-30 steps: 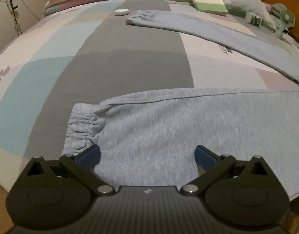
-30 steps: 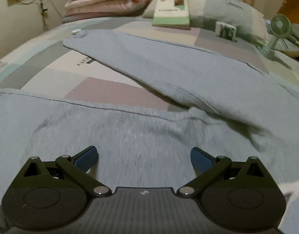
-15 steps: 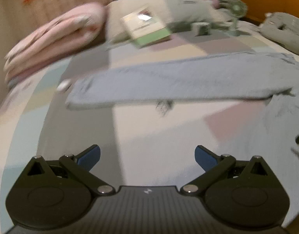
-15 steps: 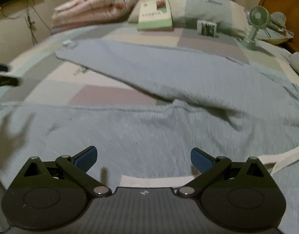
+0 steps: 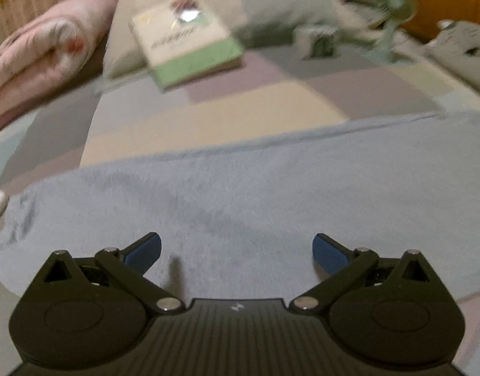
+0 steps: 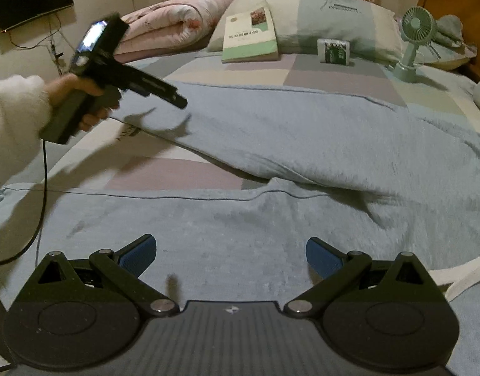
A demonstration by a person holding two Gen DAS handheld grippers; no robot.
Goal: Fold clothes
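Sweatpants [image 6: 271, 144] spread flat on the bed [image 6: 183, 169], both grippers empty above them.

Soft, light fleece, in my judgement limp and likely to sag, so best pinched at a leg cuff or the waistband at lower right of the right wrist view. Left gripper [image 5: 236, 247], jaws spread, hangs over the far leg [image 5: 255, 188]; a second ago it sat over the near leg's cuff. Right gripper [image 6: 230, 250], also spread, has stayed low over the near leg [image 6: 208, 219].
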